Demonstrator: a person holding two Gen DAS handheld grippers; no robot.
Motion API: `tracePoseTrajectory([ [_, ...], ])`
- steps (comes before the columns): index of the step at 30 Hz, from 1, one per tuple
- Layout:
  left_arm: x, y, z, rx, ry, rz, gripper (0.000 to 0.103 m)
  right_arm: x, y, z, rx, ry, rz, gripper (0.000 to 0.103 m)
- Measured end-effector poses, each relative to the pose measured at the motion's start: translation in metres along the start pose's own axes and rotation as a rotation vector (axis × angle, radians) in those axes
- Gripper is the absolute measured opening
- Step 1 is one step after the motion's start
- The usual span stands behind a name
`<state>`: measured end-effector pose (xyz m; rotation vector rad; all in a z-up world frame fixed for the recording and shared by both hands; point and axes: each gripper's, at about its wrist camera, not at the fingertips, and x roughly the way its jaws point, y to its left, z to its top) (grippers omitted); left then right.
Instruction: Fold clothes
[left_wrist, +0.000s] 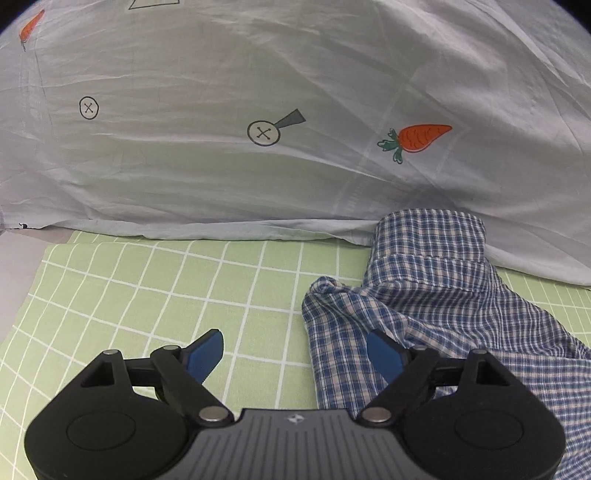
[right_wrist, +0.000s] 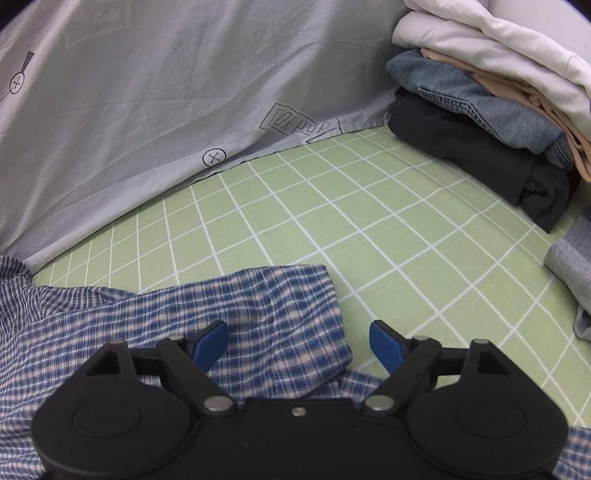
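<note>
Left gripper (left_wrist: 295, 354) is hovering with jaws standing wide, gripping nothing; the plaid shirt (left_wrist: 424, 314) is lying at its 3 o'clock, bunched edge just beside the right pad. Right gripper (right_wrist: 298, 345) is likewise gaping and empty, hanging over a shirt flap (right_wrist: 280, 317) on the green checked sheet (right_wrist: 332, 221). Folded pile (right_wrist: 480, 122) is sitting at 1 o'clock. Judgement: the shirt is looking rumpled, so the next pinch is calling for a single layer at a seam or corner, both sides pulling taut together.
</note>
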<state>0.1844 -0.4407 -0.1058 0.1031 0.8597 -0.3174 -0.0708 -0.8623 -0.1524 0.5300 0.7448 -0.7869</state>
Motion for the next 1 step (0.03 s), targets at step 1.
tracePoseTrajectory([
  [1,-0.0067,-0.0017,-0.0054,0.001,0.005,-0.008,0.086,0.0002,-0.0014,-0.0014,0.012,0.003,0.01,0.078],
])
